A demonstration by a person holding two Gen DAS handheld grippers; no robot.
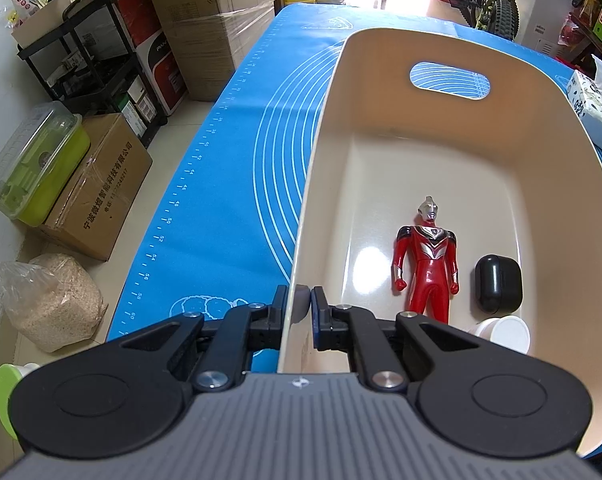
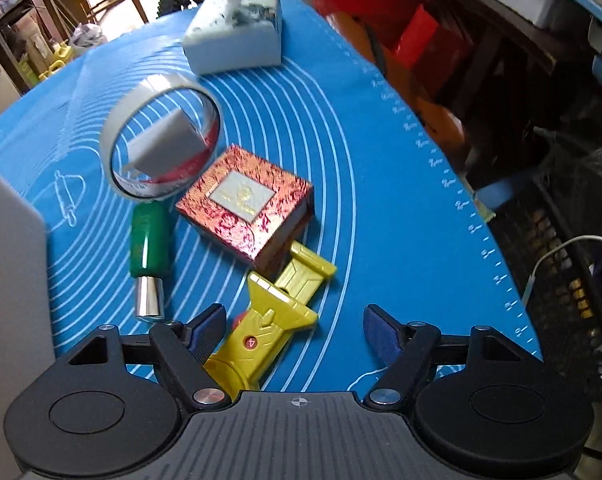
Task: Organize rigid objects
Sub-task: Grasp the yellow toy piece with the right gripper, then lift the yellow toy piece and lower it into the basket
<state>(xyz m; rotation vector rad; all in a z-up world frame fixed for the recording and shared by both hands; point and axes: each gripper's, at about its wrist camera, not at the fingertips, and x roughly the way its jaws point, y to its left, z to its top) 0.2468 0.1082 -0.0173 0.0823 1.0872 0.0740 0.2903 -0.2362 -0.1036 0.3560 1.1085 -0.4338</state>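
Left wrist view: the left tool (image 1: 299,307) is pinched tight on the near wall of the cream bin (image 1: 453,92), one finger outside and one inside, holding it on the blue mat (image 1: 237,184) that covers the desk. Inside lie a red figure (image 1: 427,258), a black case (image 1: 497,283) just beside it, and a white cup (image 1: 507,332) at the near corner.

In the right wrist view, the right tool (image 2: 295,330) is spread wide and grips nothing — a yellow toy (image 2: 277,312) lies partly between its fingers, untouched as far as I can tell. Beyond it sit a red box (image 2: 247,216), a green bottle (image 2: 149,246), a tape roll (image 2: 163,138) and a tissue box (image 2: 237,36).

The step looks like picking the next item. Next the tool should centre on the yellow toy, close, then lift toward the bin.
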